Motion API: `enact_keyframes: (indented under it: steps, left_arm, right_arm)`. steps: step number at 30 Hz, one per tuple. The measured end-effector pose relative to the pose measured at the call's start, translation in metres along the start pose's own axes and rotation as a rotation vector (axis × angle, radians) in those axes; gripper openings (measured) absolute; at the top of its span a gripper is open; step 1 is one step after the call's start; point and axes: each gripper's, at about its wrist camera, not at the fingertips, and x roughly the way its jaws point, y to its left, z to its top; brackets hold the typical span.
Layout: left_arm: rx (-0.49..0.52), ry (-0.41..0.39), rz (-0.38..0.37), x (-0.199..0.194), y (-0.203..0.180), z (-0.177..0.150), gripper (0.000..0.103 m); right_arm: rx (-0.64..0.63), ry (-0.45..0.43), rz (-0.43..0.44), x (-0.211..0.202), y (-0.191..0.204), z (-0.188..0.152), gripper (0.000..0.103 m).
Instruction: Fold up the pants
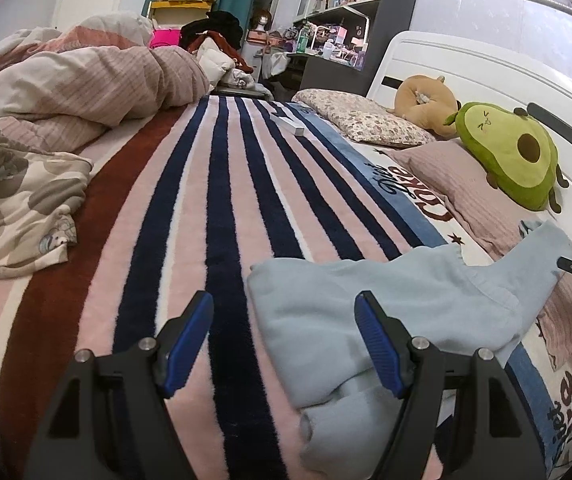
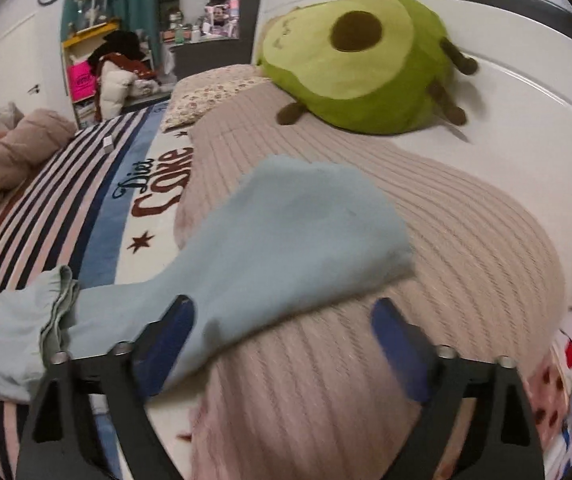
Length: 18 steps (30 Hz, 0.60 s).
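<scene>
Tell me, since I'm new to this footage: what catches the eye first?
The green avocado plush leaning on the white headboard stands out, then the light blue pants lying across the striped blanket and pink pillow. Both open tongs, left and right, frame the pants.

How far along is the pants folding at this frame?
Early. The light blue pants lie loosely on the striped blanket, one end draped over the pink pillow, no neat fold visible. Nothing in hand: the left gripper and right gripper are open. All the folding appears left.
</scene>
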Motion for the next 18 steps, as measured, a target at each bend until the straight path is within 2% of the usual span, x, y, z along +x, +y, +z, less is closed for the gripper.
enact_keyframes:
  steps: [4, 5, 6, 8, 9, 11, 14, 18]
  left_arm:
    - [0.003, -0.021, -0.001, -0.005, -0.002, 0.001, 0.070]
    - [0.003, -0.025, -0.002, -0.006, -0.002, 0.001, 0.070]
    - [0.003, -0.027, -0.003, -0.007, -0.002, 0.001, 0.070]
    - [-0.002, -0.032, -0.004, -0.008, -0.001, 0.002, 0.070]
    - [-0.005, -0.036, -0.003, -0.009, 0.000, 0.002, 0.070]
    - [-0.012, -0.046, 0.000, -0.011, 0.002, 0.004, 0.070]
    - [-0.031, -0.055, 0.006, -0.013, 0.007, 0.005, 0.070]
    - [-0.041, -0.049, -0.008, -0.013, 0.008, 0.004, 0.070]
  right_arm:
    - [-0.009, -0.025, 0.036, 0.016, 0.011, 0.013, 0.089]
    - [-0.011, -0.023, 0.035, 0.022, 0.015, 0.016, 0.078]
    - [-0.018, -0.024, 0.031, 0.027, 0.017, 0.018, 0.072]
    - [-0.033, -0.016, 0.008, 0.039, 0.020, 0.024, 0.043]
    - [-0.031, -0.014, 0.002, 0.043, 0.021, 0.026, 0.038]
    - [-0.014, -0.023, 0.021, 0.044, 0.020, 0.029, 0.007]
    - [0.025, -0.059, 0.102, 0.035, 0.024, 0.035, 0.006]
    - [-0.040, -0.098, 0.241, 0.011, 0.064, 0.042, 0.006]
